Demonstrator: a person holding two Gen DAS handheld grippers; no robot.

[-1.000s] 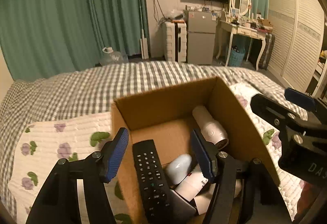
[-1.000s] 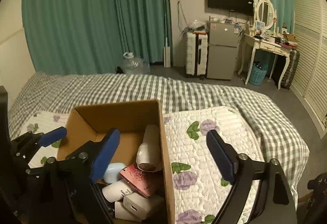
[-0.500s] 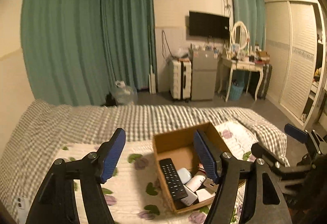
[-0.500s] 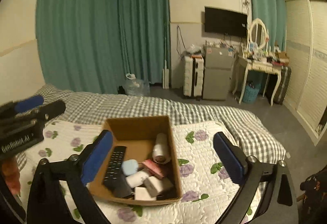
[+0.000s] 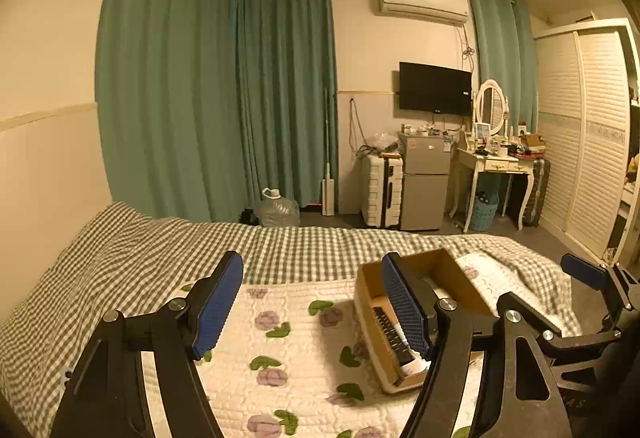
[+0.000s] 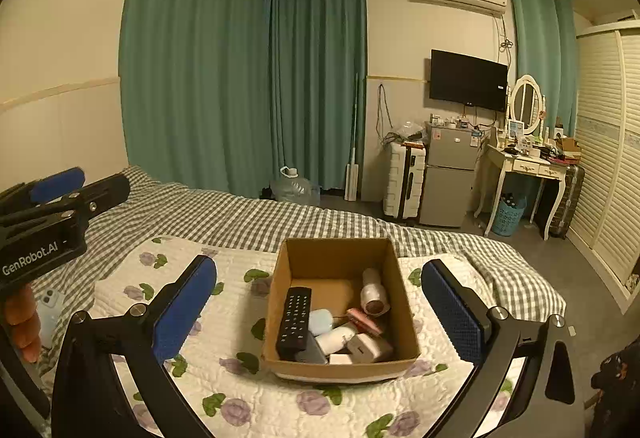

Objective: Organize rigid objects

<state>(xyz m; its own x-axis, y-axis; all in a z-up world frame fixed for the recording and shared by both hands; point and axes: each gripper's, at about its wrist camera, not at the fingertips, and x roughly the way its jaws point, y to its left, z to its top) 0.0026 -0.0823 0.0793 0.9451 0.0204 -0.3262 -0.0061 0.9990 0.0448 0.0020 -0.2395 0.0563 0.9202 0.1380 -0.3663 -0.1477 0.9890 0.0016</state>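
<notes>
Brown cardboard box (image 6: 340, 366) shows me its black remote (image 6: 295, 317) and white gadgets fully only from the right wrist. My left gripper (image 5: 316, 312) half hides it. Right gripper (image 6: 320, 312) and left both spread, empty.

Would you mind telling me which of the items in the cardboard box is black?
The remote control, lying flat along the left wall of the cardboard box. It is long, black and covered in buttons; the other items beside it are white, pale blue or pink.
</notes>
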